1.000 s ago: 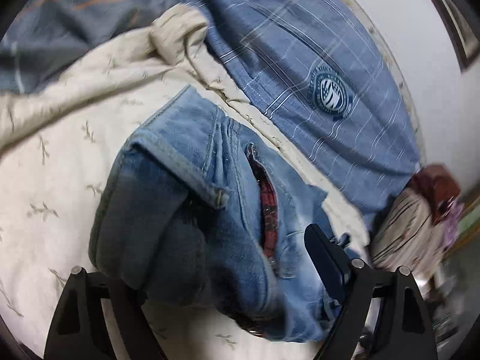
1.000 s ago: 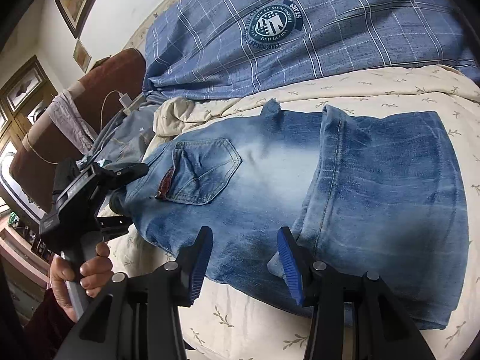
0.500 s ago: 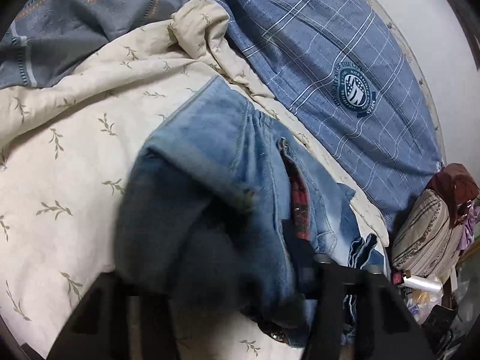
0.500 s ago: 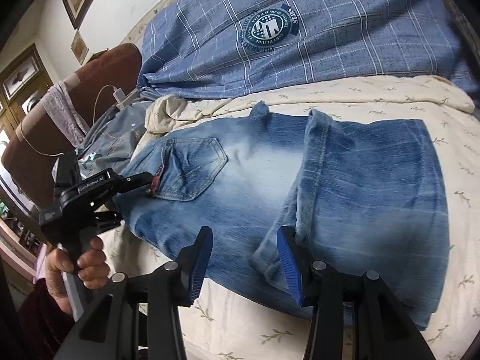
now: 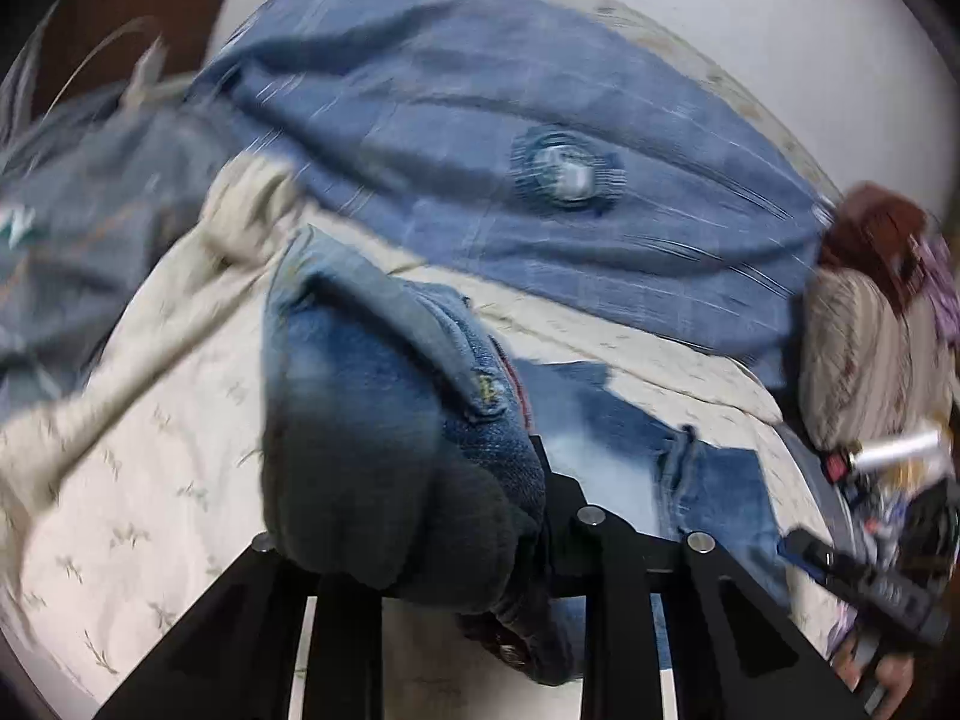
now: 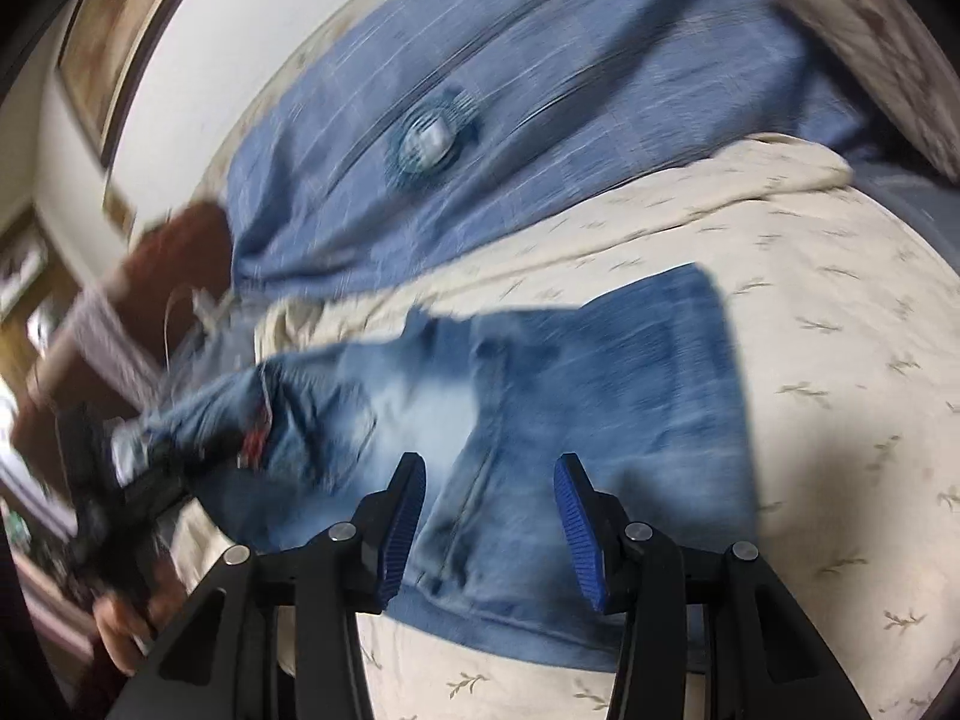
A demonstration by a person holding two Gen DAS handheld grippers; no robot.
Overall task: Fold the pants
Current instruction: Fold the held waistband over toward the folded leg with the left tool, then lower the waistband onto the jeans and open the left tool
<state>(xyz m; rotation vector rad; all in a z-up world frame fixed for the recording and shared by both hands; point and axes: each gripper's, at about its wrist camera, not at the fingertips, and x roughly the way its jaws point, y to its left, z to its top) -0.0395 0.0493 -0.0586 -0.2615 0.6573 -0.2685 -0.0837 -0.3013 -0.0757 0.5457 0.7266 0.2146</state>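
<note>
Cream leaf-print bedspread (image 6: pixel 840 360) covers the bed, a blue plaid cloth (image 6: pixel 540 120) bunched at its far side. Jeans (image 6: pixel 600 372) lie on the spread, long axis running left to right in the right wrist view, waist end at left, folded legs at right. Left gripper (image 5: pixel 420 528) is closing, clamped on the bunched waist end, which is lifted off the bed. Right gripper (image 6: pixel 489 516) hangs half open over the folded legs; contact with the denim unclear.

Pale wall (image 6: pixel 198 78) with framed pictures (image 6: pixel 102 54) ahead of the tool; cream leaf-print bedspread (image 6: pixel 840 360) below; blue plaid pillow (image 5: pixel 480 138) beyond.
</note>
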